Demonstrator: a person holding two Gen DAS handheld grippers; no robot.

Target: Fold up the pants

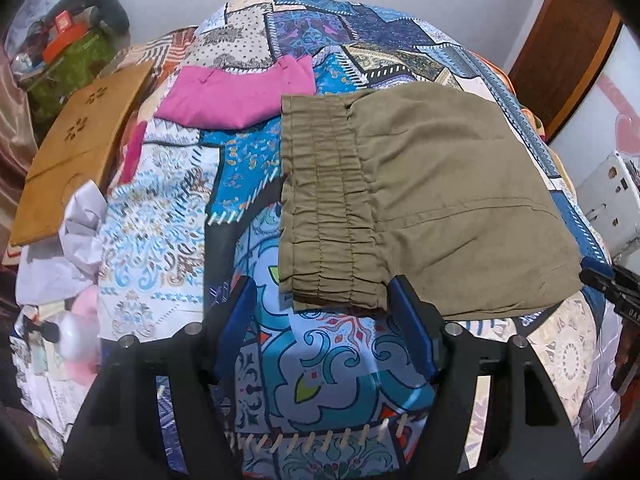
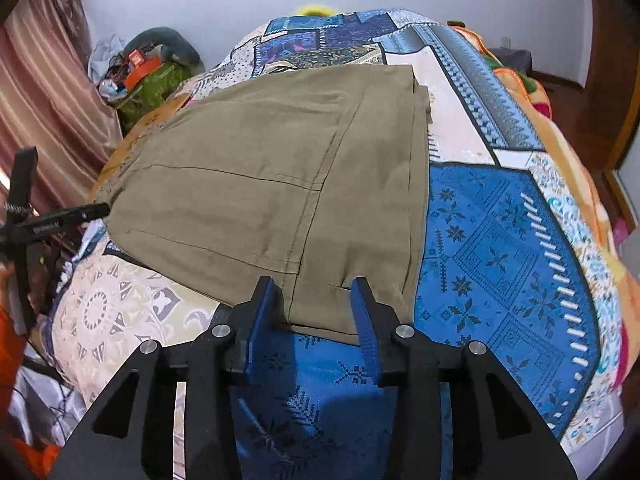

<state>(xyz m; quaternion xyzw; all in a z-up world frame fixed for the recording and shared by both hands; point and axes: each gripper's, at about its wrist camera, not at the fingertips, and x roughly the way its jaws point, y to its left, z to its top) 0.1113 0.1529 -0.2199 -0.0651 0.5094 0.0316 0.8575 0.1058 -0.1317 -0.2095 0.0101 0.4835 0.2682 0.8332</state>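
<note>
The pants (image 1: 432,200) lie already folded into a thick olive pad on the bed (image 1: 332,364), flat on the patterned cover, waistband (image 1: 324,204) toward the left hand's side and the folded leg end toward the right. The pad's long axis runs across, from one hand to the other, so each tool faces one near corner.

The left tool (image 1: 320,300) is spread wide, its blue fingers on either side of the near waistband corner, with nothing pinched. The right tool (image 2: 316,300) is spread less widely; its fingers straddle the near hem at the seam, the cloth lying between them without being pressed. To my eye the right one is lower over the cloth and nearer a grip.

A pink garment (image 1: 236,96) lies beyond the waistband. I can read no label on the pants; the small lettering on the tools is too blurred to make out.
</note>
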